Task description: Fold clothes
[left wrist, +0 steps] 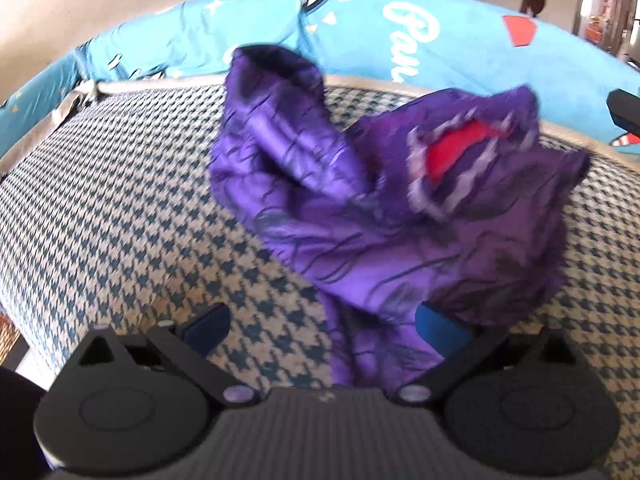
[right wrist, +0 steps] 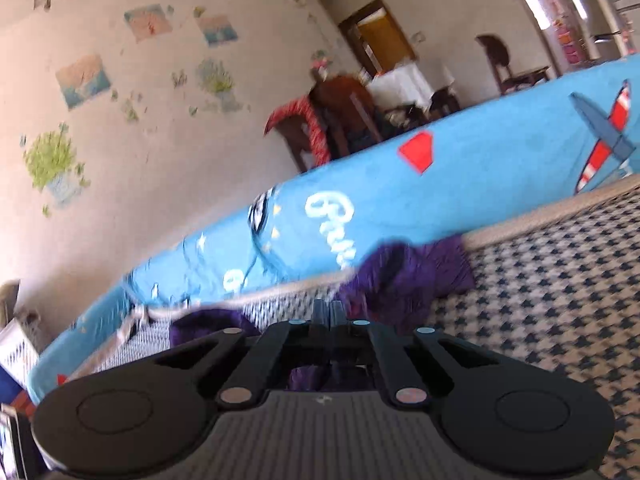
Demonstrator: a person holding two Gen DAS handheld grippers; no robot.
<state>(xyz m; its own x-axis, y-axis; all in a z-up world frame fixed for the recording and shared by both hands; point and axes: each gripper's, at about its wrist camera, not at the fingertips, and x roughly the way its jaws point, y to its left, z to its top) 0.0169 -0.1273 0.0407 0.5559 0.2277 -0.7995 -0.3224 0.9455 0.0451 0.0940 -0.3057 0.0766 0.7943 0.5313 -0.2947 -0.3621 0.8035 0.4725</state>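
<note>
Purple satin, one garment (left wrist: 384, 216), hangs crumpled between us and the checked bedcover (left wrist: 120, 208). Its long run slants from our left gripper (left wrist: 324, 324), whose jaws stand apart with cloth draped between them, up toward the far blue printed blanket (left wrist: 460, 44). Our right gripper (right wrist: 329, 314) is clenched, seemingly on purple cloth. We count two grippers, one blanket.

A beige wall (right wrist: 132, 184) carries pastel pictures (right wrist: 82, 80) and plant stickers (right wrist: 50, 164). Dark wooden chairs (right wrist: 340, 120) stand beyond a blue printed blanket (right wrist: 480, 184) edging the houndstooth surface (right wrist: 560, 264). A doorway (right wrist: 380, 36) glows with daylight.
</note>
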